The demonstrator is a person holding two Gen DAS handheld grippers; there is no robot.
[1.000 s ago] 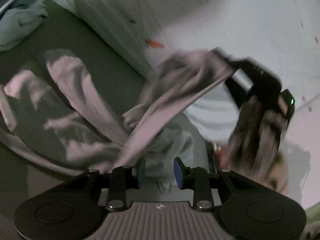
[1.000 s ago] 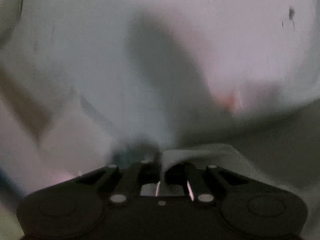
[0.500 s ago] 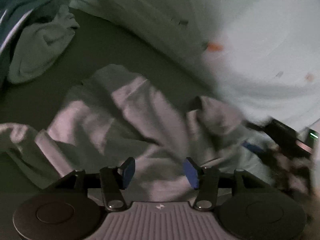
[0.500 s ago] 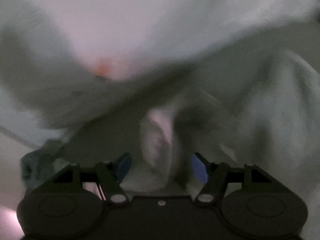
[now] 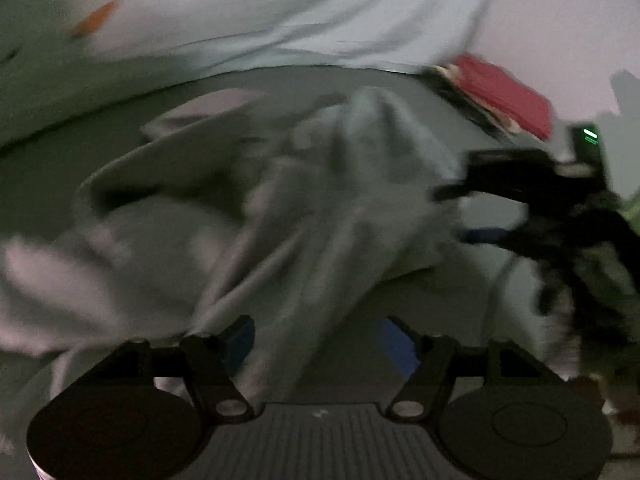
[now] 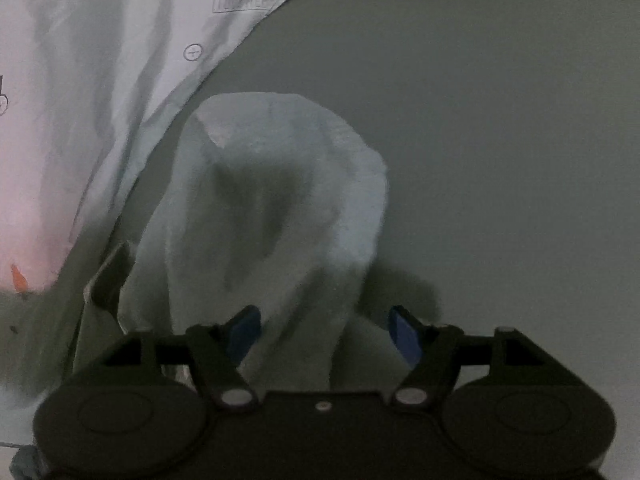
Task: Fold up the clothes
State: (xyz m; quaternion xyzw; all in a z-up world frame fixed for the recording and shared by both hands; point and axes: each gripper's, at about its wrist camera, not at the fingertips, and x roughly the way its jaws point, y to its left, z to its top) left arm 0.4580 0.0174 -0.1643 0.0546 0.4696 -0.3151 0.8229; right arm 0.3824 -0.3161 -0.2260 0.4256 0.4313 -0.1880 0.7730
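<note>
A pale grey garment lies crumpled on the dark grey surface in the left wrist view. My left gripper is open just above its near folds; cloth lies between the spread blue pads. The right gripper shows at the right of that view, at the garment's right edge. In the right wrist view a bunched part of the pale garment rises in front of my right gripper, which is open with cloth lying between its pads.
A white sheet with small orange marks lies along the far side and at the left of the right wrist view. A red flat object lies at the back right. Grey surface extends to the right.
Both grippers were shut on the garment and holding it up a second ago. They have opened and the garment has dropped onto the surface. The left view has swung right.
</note>
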